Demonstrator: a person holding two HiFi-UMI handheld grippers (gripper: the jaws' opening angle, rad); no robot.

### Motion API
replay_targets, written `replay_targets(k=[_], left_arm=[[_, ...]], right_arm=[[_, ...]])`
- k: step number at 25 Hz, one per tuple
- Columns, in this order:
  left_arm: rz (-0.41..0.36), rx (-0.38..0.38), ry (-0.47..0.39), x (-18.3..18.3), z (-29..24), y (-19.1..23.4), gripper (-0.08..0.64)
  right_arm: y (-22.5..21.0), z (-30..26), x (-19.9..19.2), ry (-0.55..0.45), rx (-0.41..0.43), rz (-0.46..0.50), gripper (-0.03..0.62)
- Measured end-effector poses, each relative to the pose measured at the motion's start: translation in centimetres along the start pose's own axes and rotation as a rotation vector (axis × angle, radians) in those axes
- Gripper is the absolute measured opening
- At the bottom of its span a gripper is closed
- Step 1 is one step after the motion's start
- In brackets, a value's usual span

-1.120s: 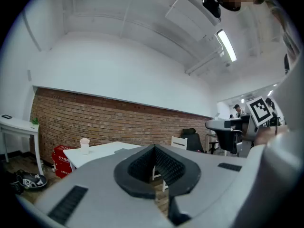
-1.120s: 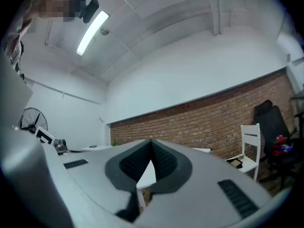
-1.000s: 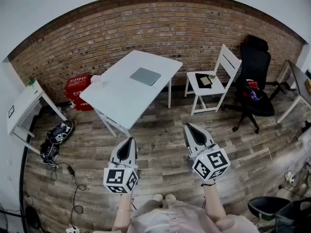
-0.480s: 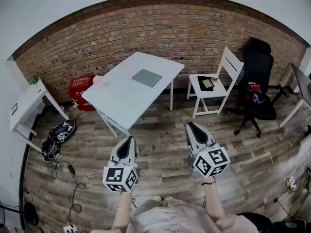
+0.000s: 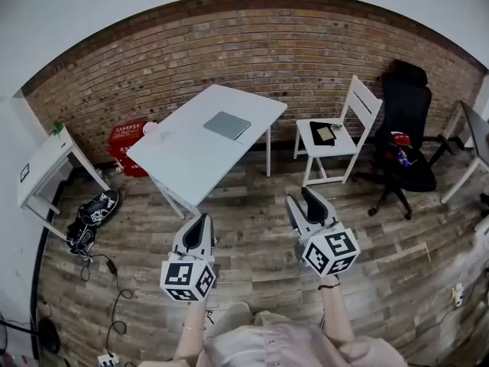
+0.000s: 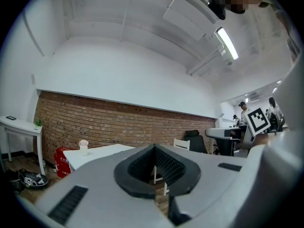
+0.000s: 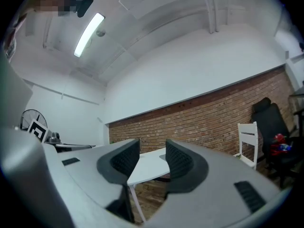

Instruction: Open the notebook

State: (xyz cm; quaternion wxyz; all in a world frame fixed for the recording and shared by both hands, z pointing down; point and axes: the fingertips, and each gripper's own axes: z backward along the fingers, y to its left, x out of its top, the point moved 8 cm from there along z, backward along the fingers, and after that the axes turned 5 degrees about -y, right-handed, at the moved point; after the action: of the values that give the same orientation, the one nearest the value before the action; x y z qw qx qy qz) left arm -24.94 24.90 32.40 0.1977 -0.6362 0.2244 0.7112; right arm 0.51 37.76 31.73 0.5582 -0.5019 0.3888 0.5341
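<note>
R gripper point(image 5: 304, 202) jaws just opened wide, nothing between; L gripper point(image 5: 204, 223) pinched closed, empty. Notebook point(image 5: 227, 125) lies closed on table point(image 5: 179, 163), well apart: prob. prepping to reach it.

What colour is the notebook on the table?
Grey notebook, on the white table; head view shows it best.

Head view looks down; gripper views face table point(image 5: 191, 155).

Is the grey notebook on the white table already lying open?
No, the notebook lies flat and closed on the white table, with only its grey cover showing in the head view.
</note>
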Motion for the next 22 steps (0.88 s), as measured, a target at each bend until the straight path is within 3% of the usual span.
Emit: replay_targets(k=[11, 22], left_arm=[[0.009, 0.005, 0.036, -1.0, -2.6, 1.0, -0.008], [0.060, 0.011, 0.086, -3.8, -11.0, 6.4, -0.008]], right_arm=[[-1.2, -2.5, -0.9, 0.037, 0.010, 0.035, 0.172], [-5.2, -12.0, -4.4, 0.089, 0.012, -0.056, 0.172]])
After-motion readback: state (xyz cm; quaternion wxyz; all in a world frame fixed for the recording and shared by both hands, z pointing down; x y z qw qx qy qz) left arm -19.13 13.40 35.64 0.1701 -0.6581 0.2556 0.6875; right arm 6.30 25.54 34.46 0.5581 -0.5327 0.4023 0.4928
